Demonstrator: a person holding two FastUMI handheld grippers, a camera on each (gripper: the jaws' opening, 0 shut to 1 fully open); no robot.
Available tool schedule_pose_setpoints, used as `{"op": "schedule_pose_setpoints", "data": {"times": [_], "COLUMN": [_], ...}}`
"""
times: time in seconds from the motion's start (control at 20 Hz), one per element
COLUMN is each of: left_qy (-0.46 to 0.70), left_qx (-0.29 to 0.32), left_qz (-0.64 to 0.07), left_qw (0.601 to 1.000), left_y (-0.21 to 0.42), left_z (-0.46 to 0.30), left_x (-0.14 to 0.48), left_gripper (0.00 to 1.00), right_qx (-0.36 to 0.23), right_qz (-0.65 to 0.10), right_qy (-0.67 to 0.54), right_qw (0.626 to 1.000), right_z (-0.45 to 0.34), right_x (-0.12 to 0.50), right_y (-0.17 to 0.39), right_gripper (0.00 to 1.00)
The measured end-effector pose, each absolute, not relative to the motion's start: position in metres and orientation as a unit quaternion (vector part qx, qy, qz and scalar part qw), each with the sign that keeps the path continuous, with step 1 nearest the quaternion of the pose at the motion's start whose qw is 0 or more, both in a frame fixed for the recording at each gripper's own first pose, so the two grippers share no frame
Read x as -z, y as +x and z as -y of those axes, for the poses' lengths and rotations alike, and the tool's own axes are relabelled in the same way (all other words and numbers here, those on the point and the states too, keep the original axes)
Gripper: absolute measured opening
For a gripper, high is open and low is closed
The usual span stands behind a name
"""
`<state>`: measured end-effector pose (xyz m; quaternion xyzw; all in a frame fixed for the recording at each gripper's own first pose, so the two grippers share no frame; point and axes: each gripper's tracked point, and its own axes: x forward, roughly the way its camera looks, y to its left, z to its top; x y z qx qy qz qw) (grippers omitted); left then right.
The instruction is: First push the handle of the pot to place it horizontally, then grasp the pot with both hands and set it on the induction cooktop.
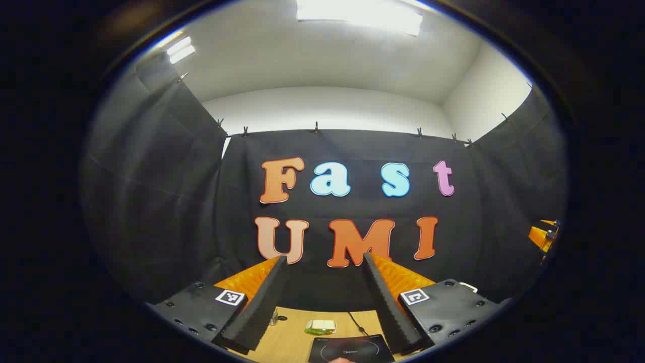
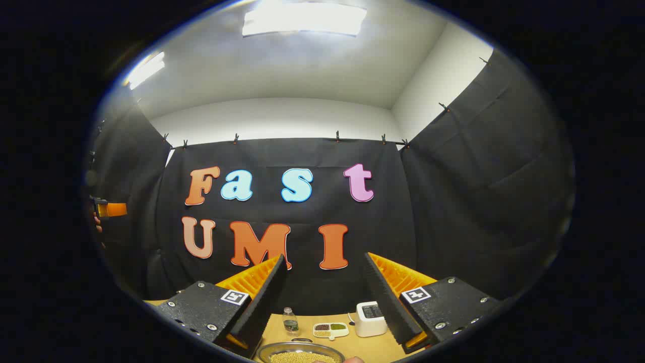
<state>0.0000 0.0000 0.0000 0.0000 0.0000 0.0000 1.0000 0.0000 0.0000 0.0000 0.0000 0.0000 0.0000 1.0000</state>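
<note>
Both the left gripper (image 1: 322,302) and right gripper (image 2: 322,302) were spread, empty, raised. The pot (image 2: 300,353) sat at the bench's near edge; lower first, then nudge its unseen handle sideways.

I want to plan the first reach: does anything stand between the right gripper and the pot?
Nothing visible does. In the right gripper view the right gripper is open and raised, and the pot sits below between its fingers, with grains inside. A small bottle, a divided dish and a white device stand beyond the pot, nearer the wall.
</note>
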Motion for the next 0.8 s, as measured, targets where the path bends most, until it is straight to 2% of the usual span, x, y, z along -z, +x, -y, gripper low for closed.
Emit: {"op": "schedule_pose_setpoints", "data": {"times": [0.2, 0.25, 0.3, 0.8], "left_qy": [-0.003, -0.003, -0.007, -0.027], "left_qx": [0.001, -0.002, -0.005, -0.006], "left_qz": [0.005, 0.011, 0.021, 0.039], "left_qw": [1.000, 1.000, 1.000, 0.999], "left_y": [0.008, 0.009, 0.012, 0.024], "left_z": [0.001, -0.003, -0.004, 0.001], "left_x": [0.000, -0.002, -0.005, 0.001], "left_gripper": [0.96, 0.96, 0.96, 0.96], "right_qx": [-0.003, -0.007, -0.011, -0.012], "right_qz": [-0.029, -0.037, -0.040, -0.014], "right_qy": [0.022, 0.026, 0.031, 0.027], "right_qw": [0.999, 0.999, 0.999, 0.999], "right_z": [-0.002, -0.004, -0.005, 0.000], "right_x": [0.014, 0.018, 0.021, 0.020], "right_y": [0.007, 0.007, 0.007, 0.014], "right_gripper": [0.95, 0.99, 0.95, 0.94]}}
